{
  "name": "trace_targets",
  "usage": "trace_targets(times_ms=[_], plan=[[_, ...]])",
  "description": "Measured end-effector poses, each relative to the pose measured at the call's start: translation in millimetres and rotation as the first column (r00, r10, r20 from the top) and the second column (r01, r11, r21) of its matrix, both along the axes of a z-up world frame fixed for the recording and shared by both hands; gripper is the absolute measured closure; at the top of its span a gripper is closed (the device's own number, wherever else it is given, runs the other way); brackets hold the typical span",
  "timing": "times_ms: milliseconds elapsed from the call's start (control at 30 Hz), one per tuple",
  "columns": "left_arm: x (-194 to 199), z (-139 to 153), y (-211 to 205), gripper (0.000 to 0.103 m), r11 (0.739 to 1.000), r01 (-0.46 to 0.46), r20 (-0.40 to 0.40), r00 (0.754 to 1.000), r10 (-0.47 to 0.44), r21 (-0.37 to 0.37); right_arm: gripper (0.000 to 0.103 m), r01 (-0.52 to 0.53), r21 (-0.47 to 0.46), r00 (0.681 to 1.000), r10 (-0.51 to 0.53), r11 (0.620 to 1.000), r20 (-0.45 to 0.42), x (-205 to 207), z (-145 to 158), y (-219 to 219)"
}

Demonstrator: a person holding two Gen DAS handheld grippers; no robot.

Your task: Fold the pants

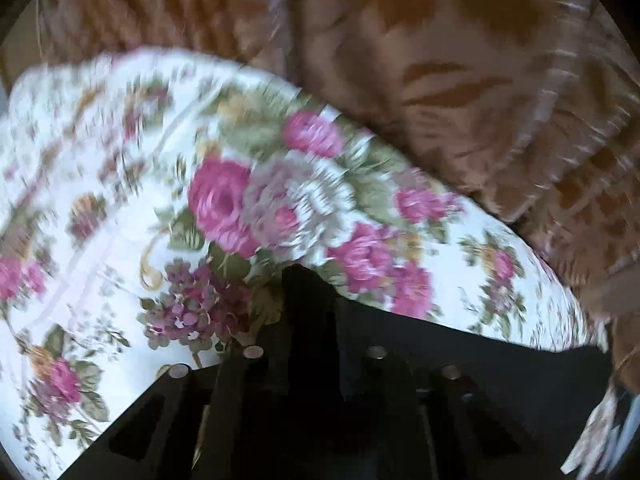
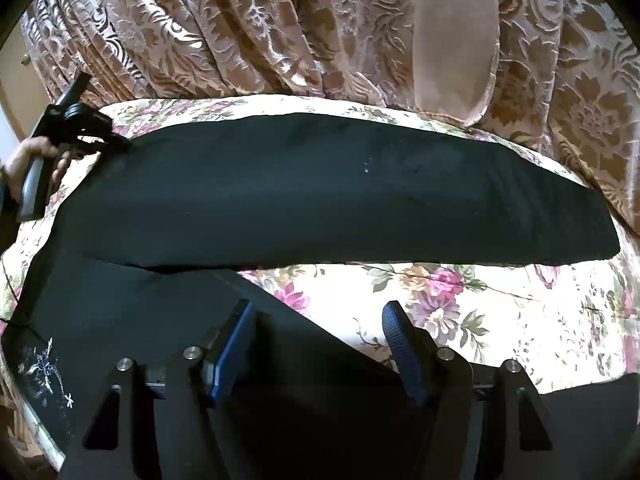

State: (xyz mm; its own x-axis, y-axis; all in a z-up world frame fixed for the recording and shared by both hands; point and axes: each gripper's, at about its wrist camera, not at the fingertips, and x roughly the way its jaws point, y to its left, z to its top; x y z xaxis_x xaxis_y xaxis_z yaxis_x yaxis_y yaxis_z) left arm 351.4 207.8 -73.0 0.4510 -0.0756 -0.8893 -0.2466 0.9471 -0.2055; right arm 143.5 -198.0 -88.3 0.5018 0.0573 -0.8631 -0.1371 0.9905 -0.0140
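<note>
Black pants (image 2: 224, 192) spread on floral bedspread (image 2: 500, 320), brocade curtain (image 2: 240, 28) behind. Left gripper (image 2: 114, 140) pinched together on pants' far-left corner. Right gripper (image 2: 316, 320) spread apart, hovering over near leg, gripping nothing.

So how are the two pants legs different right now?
The far pant leg lies stretched out straight across the flowery bedspread; the near pant leg angles toward the camera. The open right gripper straddles the near leg; the left gripper is at the far leg's end. Both are black.
</note>
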Motion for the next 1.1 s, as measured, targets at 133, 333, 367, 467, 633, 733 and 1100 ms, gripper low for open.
trace_targets(times_ms=[133, 333, 367, 467, 633, 733, 1100], plan=[[-34, 37, -20, 0.093, 0.996, 0.086, 0.129, 0.988, -0.087, 0.017, 0.037, 0.027, 0.037, 1.000, -0.026, 0.999, -0.016, 2, 1, -11], [-105, 93, -35, 0.093, 0.982, 0.187, 0.263, 0.948, -0.181, 0.002, 0.037, 0.067, 0.179, 0.997, -0.057, 0.982, -0.059, 9, 5, -35], [-112, 99, -37, 0.093, 0.980, 0.197, 0.277, 0.942, -0.188, -0.005, 0.037, 0.076, 0.224, 0.996, -0.061, 0.972, -0.072, 12, 6, -42], [-154, 122, -39, 0.094, 0.969, 0.244, 0.343, 0.914, -0.217, -0.036, 0.037, 0.103, 0.328, 0.992, -0.071, 0.939, -0.109, 21, 7, -58], [-224, 143, -48, 0.094, 0.948, 0.315, 0.417, 0.866, -0.274, -0.032, 0.037, 0.157, 0.453, 0.985, -0.103, 0.878, -0.142, 45, 11, -76], [-255, 145, -51, 0.094, 0.940, 0.336, 0.434, 0.856, -0.281, -0.053, 0.038, 0.199, 0.516, 0.977, -0.129, 0.833, -0.168, 62, 12, -87], [-316, 130, -58, 0.095, 0.925, 0.374, 0.433, 0.845, -0.314, -0.060, 0.055, 0.382, 0.602, 0.923, -0.258, 0.701, -0.286, 149, 0, -114]])
